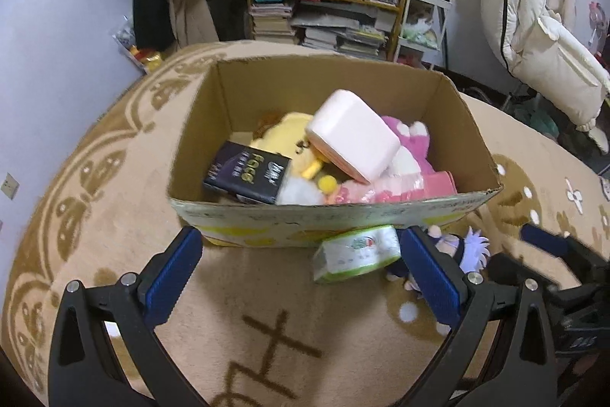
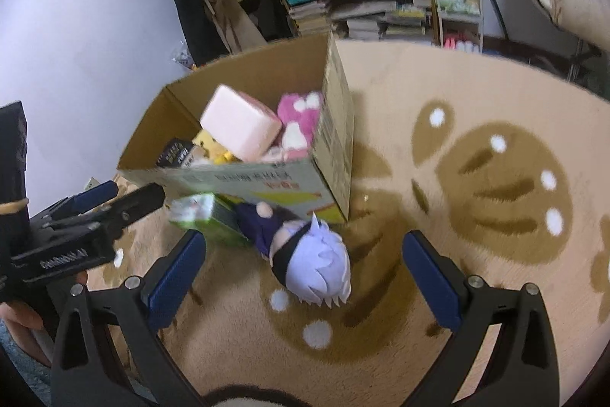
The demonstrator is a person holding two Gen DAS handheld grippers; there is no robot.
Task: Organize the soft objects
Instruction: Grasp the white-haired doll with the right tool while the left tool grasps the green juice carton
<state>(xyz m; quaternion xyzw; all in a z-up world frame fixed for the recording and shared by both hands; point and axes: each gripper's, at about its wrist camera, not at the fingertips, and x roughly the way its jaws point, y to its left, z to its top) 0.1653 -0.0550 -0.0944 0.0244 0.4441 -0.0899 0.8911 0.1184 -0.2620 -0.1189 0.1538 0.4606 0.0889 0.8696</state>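
cluttered shelves behind, tan rug (image 1: pixel 114 208) underfoot. left wrist view: left gripper (image 1: pixel 301 277) spread empty before the half-full cardboard box (image 1: pixel 343 216), tissue pack (image 1: pixel 356 252) outside it. right wrist view: right gripper (image 2: pixel 305 277) spread over the plush doll (image 2: pixel 305 254); closing on its hair alone might let it slip.

Beige patterned rug (image 1: pixel 126 216), cardboard box (image 1: pixel 328 220) on it, green tissue pack (image 1: pixel 356 254) and white-haired plush doll (image 2: pixel 305 254) beside the box

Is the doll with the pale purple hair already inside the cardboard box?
No, the doll lies on the rug just outside the cardboard box, beside a green tissue pack.
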